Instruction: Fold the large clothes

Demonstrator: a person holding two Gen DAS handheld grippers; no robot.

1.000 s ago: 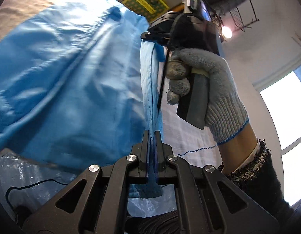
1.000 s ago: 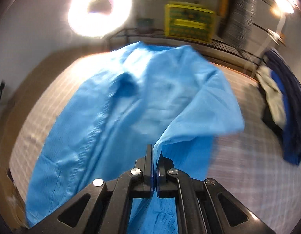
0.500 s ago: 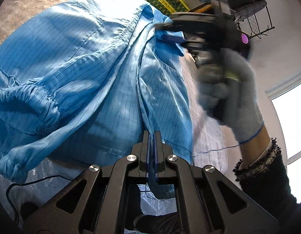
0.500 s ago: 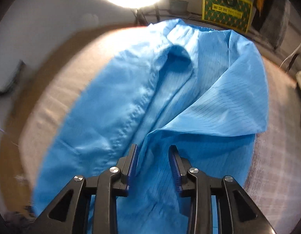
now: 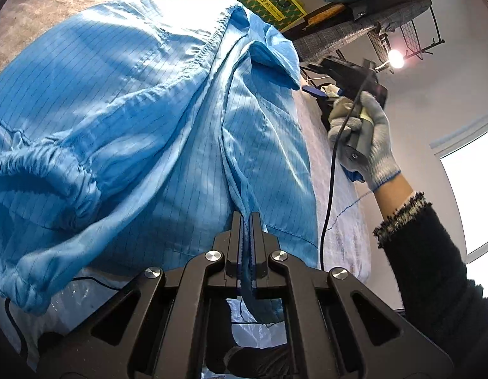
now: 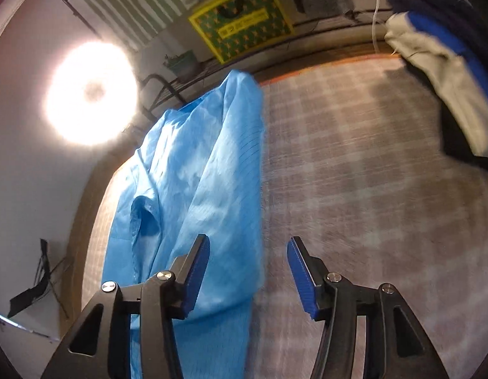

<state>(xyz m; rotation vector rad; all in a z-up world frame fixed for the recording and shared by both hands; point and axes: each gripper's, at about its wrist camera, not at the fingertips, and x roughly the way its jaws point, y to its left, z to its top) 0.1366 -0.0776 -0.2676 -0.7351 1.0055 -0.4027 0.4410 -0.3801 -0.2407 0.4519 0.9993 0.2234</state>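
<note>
A large blue coat [image 5: 142, 120] with thin dark stripes lies on a checked bed cover [image 6: 354, 164], one side folded over the middle. My left gripper [image 5: 246, 221] is shut on its hem edge near the bed's front. An elastic cuff [image 5: 48, 170] bunches at the left. My right gripper [image 6: 247, 252] is open and empty above the coat's [image 6: 196, 183] right edge; it also shows in the left wrist view [image 5: 348, 85], held in a gloved hand beyond the collar.
A pile of dark blue and grey clothes [image 6: 439, 50] lies at the bed's far right. A yellow-green box [image 6: 240, 22] and a rack stand behind the bed. A bright ring lamp [image 6: 89, 98] glares at the left. A black cable [image 5: 329, 189] hangs from the right gripper.
My right gripper opened, let go of the coat's side and swung right over the bare cover. The released flap now lies folded on the coat. My left gripper kept its hold.
</note>
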